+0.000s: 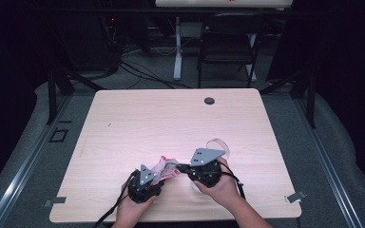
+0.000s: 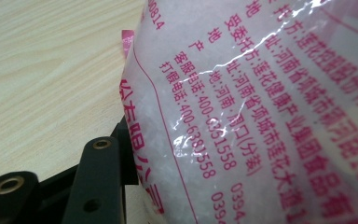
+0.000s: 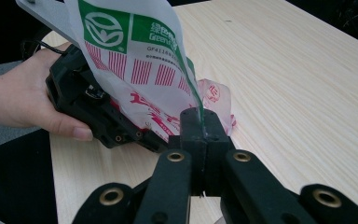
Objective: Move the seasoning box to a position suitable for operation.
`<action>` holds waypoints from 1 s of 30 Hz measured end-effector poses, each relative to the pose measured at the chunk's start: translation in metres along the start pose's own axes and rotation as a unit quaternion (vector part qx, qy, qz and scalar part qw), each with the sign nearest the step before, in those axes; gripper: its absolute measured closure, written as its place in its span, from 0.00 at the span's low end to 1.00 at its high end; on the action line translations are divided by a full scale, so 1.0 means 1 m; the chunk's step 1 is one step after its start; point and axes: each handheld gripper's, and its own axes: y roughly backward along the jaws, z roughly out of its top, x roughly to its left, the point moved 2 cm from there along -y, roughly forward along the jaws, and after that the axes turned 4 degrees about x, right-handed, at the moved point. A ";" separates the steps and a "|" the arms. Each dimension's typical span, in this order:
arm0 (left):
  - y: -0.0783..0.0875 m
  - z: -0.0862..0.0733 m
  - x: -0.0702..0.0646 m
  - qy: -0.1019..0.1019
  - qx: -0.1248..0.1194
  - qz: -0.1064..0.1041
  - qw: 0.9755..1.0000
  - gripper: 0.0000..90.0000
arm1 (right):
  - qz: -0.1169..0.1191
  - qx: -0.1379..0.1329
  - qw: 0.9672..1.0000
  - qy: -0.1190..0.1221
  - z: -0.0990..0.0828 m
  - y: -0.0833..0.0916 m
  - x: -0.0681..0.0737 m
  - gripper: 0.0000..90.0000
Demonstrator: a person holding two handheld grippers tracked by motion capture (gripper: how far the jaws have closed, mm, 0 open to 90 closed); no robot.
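A clear plastic bag (image 1: pixel 164 167) of white granules, printed in red and green, lies between my two grippers near the table's front edge. My right gripper (image 1: pixel 179 167) points left, and in the right gripper view its jaws (image 3: pixel 204 123) are shut on the bag's thin top edge (image 3: pixel 135 70). My left gripper (image 1: pixel 160 175) comes at the bag from the left. In the left gripper view the bag (image 2: pixel 261 116) rests against one black finger (image 2: pixel 100 182), and the other finger is hidden behind it. A hand (image 3: pixel 23 102) holds the left gripper.
A curl of clear plastic (image 1: pixel 217 144) lies just behind the right gripper. A black grommet (image 1: pixel 209 100) sits near the table's far edge. Metal clips (image 1: pixel 295 196) mark the front corners. A folding chair (image 1: pixel 228 42) stands beyond the wooden table (image 1: pixel 171 123).
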 end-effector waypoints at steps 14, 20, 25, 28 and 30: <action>0.006 0.003 0.001 -0.009 0.003 0.018 1.000 0.61 | 0.002 -0.009 1.000 -0.003 -0.001 0.002 -0.001 0.99; 0.009 0.004 0.002 -0.017 0.004 0.034 0.999 0.62 | 0.003 -0.010 1.000 -0.003 -0.002 0.004 -0.002 0.93; 0.012 0.006 0.003 -0.018 -0.001 0.042 0.999 0.62 | 0.002 -0.013 1.000 -0.006 -0.003 0.004 -0.003 0.87; 0.014 0.006 0.005 -0.016 -0.003 0.045 0.999 0.63 | -0.001 -0.013 1.000 -0.006 -0.004 0.005 -0.003 0.83; 0.015 0.006 0.006 -0.015 -0.004 0.048 0.999 0.63 | 0.001 -0.014 1.000 -0.006 -0.004 0.007 -0.003 0.79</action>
